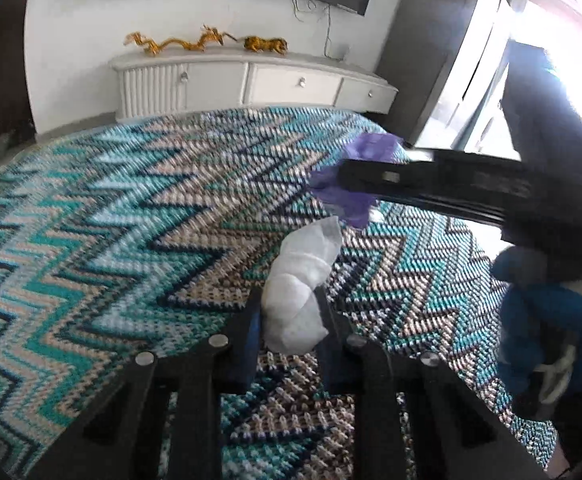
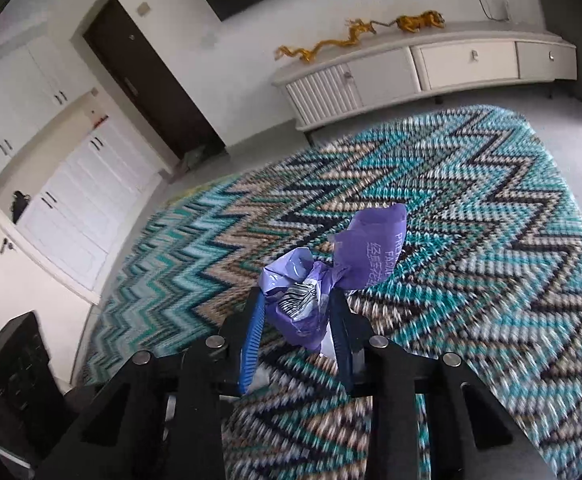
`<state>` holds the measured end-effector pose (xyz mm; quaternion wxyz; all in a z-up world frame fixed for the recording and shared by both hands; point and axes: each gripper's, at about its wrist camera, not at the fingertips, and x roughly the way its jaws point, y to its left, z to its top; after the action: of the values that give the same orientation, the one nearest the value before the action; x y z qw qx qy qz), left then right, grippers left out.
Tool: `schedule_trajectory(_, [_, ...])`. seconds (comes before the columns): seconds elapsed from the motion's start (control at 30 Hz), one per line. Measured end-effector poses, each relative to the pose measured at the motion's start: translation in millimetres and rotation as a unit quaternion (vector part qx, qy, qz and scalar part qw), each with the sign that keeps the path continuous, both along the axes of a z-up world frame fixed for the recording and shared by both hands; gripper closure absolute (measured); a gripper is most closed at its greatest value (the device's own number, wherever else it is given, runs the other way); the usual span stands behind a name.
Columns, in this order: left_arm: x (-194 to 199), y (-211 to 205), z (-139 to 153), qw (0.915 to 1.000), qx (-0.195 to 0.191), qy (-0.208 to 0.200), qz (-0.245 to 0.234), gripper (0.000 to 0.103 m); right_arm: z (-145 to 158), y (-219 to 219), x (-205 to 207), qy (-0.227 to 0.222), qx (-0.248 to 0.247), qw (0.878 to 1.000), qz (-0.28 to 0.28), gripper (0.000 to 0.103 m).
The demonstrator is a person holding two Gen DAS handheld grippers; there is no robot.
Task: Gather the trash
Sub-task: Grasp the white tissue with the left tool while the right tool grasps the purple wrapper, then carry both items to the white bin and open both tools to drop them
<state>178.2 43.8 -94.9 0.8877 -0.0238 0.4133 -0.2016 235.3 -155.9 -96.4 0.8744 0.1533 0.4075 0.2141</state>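
The crumpled purple wrapper (image 2: 323, 280), printed with white lettering and a barcode, sits pinched between the two fingers of the right gripper (image 2: 297, 312), its twisted upper flap sticking up and away past the fingertips. In the left wrist view the same wrapper (image 1: 355, 184) shows at the tip of the right gripper's black body, held above the rug and apart from it. The second piece of trash, a wad of white tissue (image 1: 301, 292), is clamped between the fingers of the left gripper (image 1: 287, 316); its looser end pokes forward toward the purple wrapper, near it, though whether the two touch cannot be told.

Below both lies a zigzag rug (image 2: 471, 200) in teal, tan and navy. No other litter shows on the visible part of it. Beyond its far edge stands a white low cabinet (image 2: 431, 68) with golden dragon figures (image 2: 355, 36) on top, against a white wall.

The pick-up step looks done for these two pieces: each gripper is loaded and lifted. What remains, by my reading, is the drop-off. No bin or bag appears in either view, so the next move calls for turning to find one, carrying both pieces over it with the grips kept tight, since both are light and only partly caught, and then letting go one at a time.
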Motion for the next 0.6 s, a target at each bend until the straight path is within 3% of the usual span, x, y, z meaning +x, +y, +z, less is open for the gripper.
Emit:
schedule_trajectory(0.37, [-60.3, -10.1, 74.6, 0.9959, 0.022, -0.087, 0.015, 0.081, 71.9, -56.6, -119.6, -0.085, 0.049, 0.995, -0.006, 0.076])
schedule_trajectory(0.6, [-103.2, -56.4, 119.6, 0.9915, 0.019, -0.124, -0.032, 0.081, 94.4, -120.1, -202.6, -0.128, 0.05, 0.989, -0.061, 0.076])
